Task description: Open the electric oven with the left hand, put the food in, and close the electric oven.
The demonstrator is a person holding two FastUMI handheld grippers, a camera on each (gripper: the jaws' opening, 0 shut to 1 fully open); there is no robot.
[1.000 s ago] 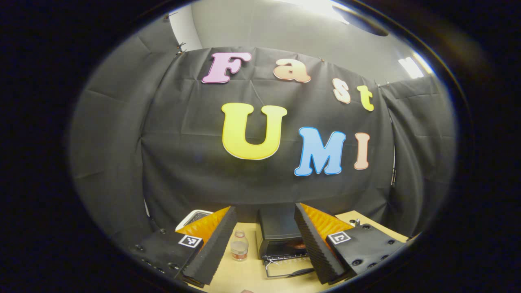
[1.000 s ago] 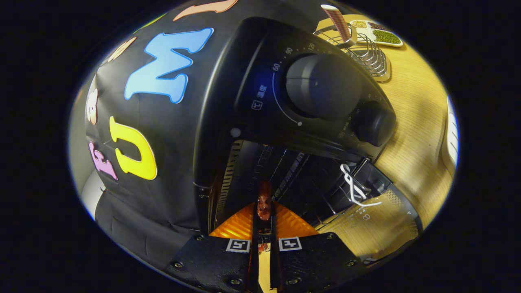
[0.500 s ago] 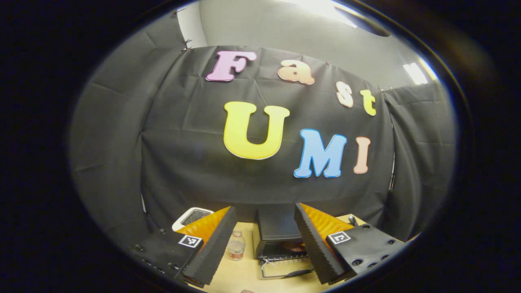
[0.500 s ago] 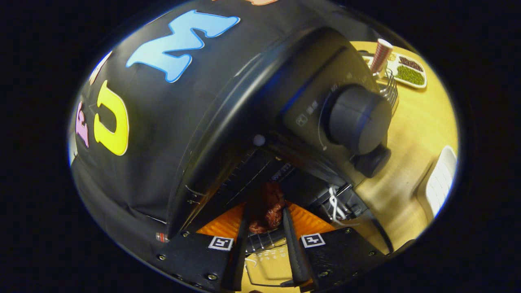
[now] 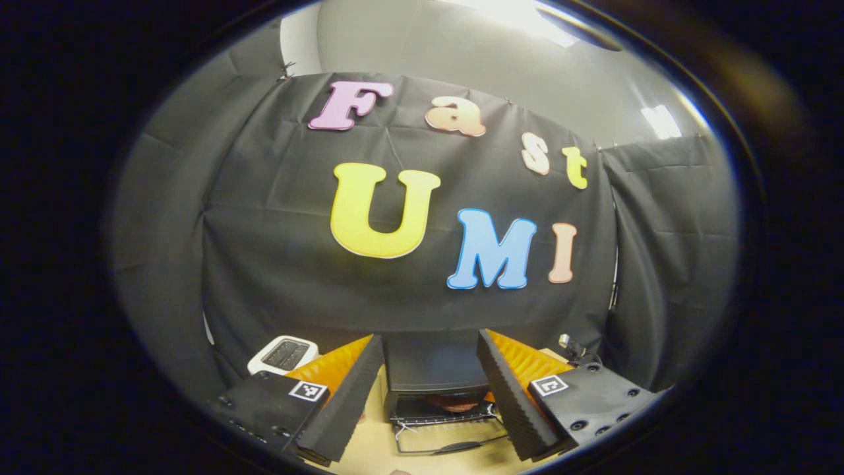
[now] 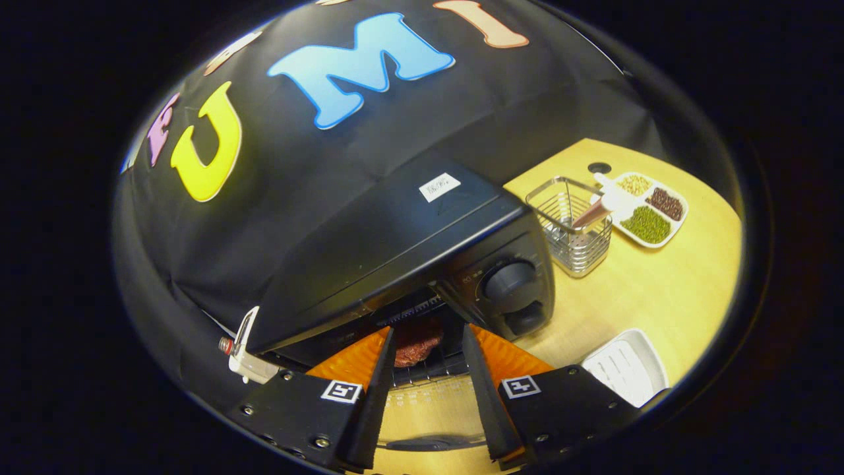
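The black electric oven (image 6: 395, 244) stands on the wooden table with its door (image 6: 428, 412) folded down toward me. A brown piece of food (image 6: 415, 343) lies on the wire rack inside. My right gripper (image 6: 428, 330) is open just in front of the oven mouth, its fingers apart on either side of the food and not touching it. In the left gripper view the oven (image 5: 435, 369) sits farther off, with the food (image 5: 458, 402) inside and the door (image 5: 448, 439) down. My left gripper (image 5: 430, 336) is open and holds nothing.
A wire basket (image 6: 573, 224) with a cup in it stands right of the oven, a tray of beans (image 6: 643, 208) behind it. A white ribbed dish (image 6: 623, 366) lies at the near right. A white toaster (image 5: 283, 353) sits left of the oven.
My right gripper has opened, left the food on the oven rack and drawn back and up out of the oven. The left gripper has shifted slightly, still open.
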